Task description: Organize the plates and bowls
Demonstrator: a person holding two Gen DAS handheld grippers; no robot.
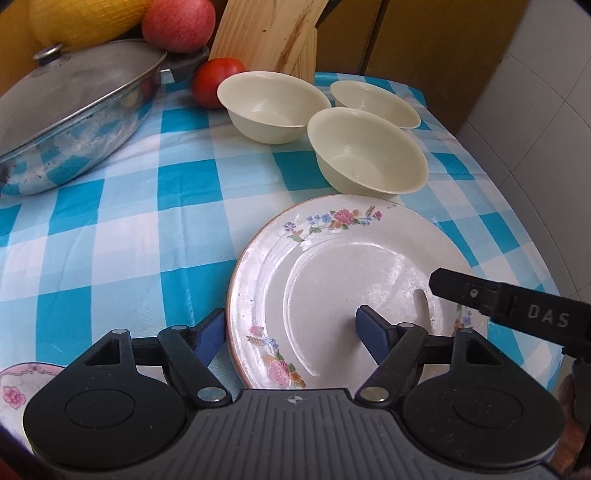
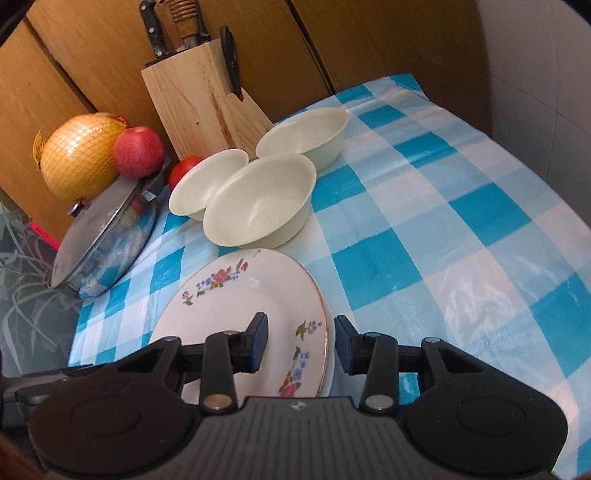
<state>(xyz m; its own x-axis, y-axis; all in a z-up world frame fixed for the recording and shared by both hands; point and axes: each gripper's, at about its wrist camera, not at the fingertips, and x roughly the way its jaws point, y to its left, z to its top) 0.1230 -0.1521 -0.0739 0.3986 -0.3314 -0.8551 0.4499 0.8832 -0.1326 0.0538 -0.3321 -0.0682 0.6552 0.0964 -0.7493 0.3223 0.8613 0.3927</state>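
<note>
Both wrist views sit low and close over the floral plate [image 1: 343, 258], looking toward the knife block [image 2: 207, 107]. The left wrist view looks from the plate's left edge; the right wrist view, tilted, from what seems its right edge. Both take in the plate, three cream bowls [image 2: 258, 199] and the lidded pan [image 1: 74, 107].

a lidded steel pan [image 1: 74, 114] sits at the worktop's left edge; apple [image 1: 179, 24], netted melon [image 2: 79, 158], tomato [image 1: 214, 83] and knife block [image 2: 201, 99] line the back edge.

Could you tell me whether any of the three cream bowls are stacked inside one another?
No, the three cream bowls each sit separately on the checked tablecloth, side by side.
</note>
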